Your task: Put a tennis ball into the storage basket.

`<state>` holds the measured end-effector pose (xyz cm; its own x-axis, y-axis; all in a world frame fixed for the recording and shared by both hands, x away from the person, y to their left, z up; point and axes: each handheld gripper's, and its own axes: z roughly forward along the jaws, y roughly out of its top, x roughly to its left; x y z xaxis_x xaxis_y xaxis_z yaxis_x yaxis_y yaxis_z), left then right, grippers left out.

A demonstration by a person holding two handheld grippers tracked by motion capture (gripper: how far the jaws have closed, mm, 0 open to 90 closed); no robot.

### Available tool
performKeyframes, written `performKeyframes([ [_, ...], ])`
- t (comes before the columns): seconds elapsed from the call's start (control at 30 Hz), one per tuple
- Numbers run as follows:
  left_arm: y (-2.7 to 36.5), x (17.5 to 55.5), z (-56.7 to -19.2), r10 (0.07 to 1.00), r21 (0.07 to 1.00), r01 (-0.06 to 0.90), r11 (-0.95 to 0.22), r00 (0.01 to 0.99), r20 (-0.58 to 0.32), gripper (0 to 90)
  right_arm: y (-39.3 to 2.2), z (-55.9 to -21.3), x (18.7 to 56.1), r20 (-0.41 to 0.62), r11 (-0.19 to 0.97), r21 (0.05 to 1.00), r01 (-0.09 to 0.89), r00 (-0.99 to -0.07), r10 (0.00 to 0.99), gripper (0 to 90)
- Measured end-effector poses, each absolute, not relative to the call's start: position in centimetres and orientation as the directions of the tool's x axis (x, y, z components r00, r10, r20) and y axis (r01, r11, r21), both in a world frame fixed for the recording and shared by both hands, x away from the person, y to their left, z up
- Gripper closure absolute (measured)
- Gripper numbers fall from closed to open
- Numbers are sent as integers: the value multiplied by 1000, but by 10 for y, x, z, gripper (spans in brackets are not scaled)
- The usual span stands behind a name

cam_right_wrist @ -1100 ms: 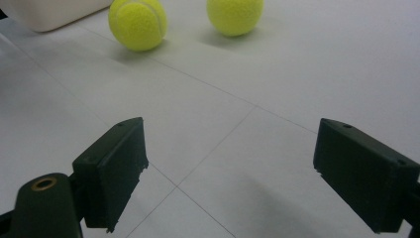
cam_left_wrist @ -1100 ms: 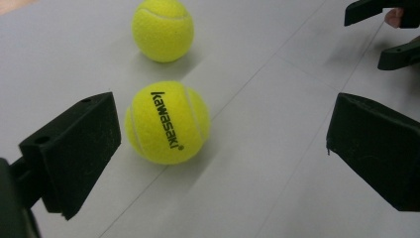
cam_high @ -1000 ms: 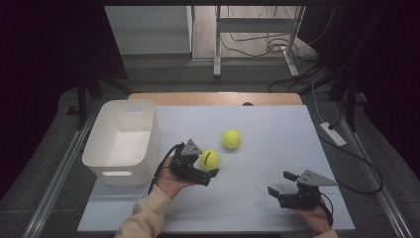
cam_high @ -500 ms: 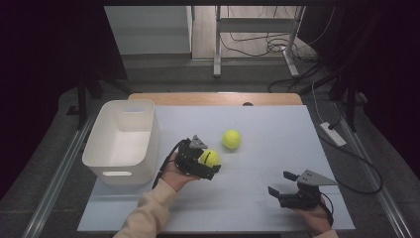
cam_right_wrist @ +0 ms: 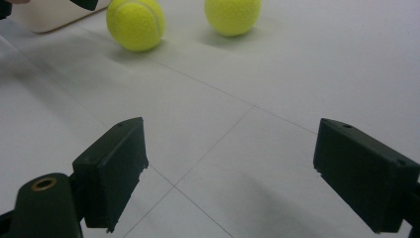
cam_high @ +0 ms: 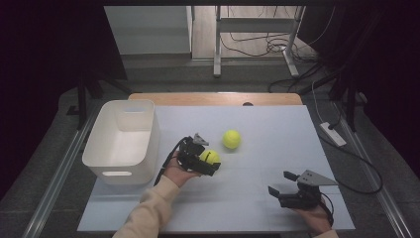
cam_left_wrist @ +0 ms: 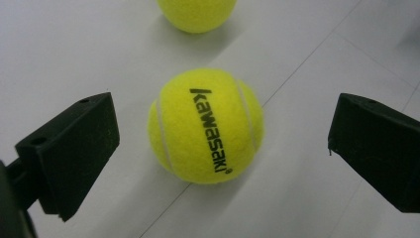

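Now we have the left gripper [cam_high: 210, 161] straddling the nearer fuzzy yellow-green tennis ball [cam_left_wrist: 205, 125], jaws wide apart and not touching it.

Ball sits on the pale grey tabletop [cam_high: 267, 148] between our jaws, a gap on each side; second yellow-green tennis ball [cam_high: 231, 139] lies just beyond the jaw tips, white plastic bin [cam_high: 121, 141] off behind the hand. Right gripper [cam_high: 285, 191] rests spread, holding nothing, well apart. Risk, we judge: closing off-centre nudges the round ball, which rolls away or bumps its neighbour.
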<state>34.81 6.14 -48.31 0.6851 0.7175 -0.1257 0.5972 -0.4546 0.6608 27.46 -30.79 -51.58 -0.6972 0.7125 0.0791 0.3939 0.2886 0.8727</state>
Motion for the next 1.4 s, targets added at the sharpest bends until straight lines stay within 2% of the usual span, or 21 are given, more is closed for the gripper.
performKeyframes([
  [0.77, 51, 366, -507, 722, 591, 645, -485, 676, -146, 20, -308, -516, 275, 80, 288, 871, 397, -694, 715, 130],
  [0.87, 51, 367, -508, 721, 584, 647, -490, 677, -145, 49, -308, -517, 275, 79, 289, 871, 397, -694, 715, 130],
  [0.9, 52, 367, -509, 722, 585, 645, -492, 678, -139, 89, -308, -517, 275, 79, 289, 871, 397, -694, 715, 130],
  [0.93, 52, 368, -509, 722, 586, 644, -492, 678, -140, 180, -308, -517, 275, 78, 290, 871, 396, -694, 715, 130],
  [1.0, 53, 368, -508, 713, 591, 641, -490, 684, -152, 254, -308, -516, 275, 78, 289, 871, 396, -694, 716, 130],
  [1.17, 53, 367, -507, 712, 593, 634, -497, 688, -140, 267, -308, -517, 275, 78, 290, 871, 397, -693, 716, 130],
  [1.4, 59, 363, -499, 702, 619, 628, -471, 692, -168, 270, -309, -516, 275, 77, 288, 872, 395, -692, 718, 130],
])
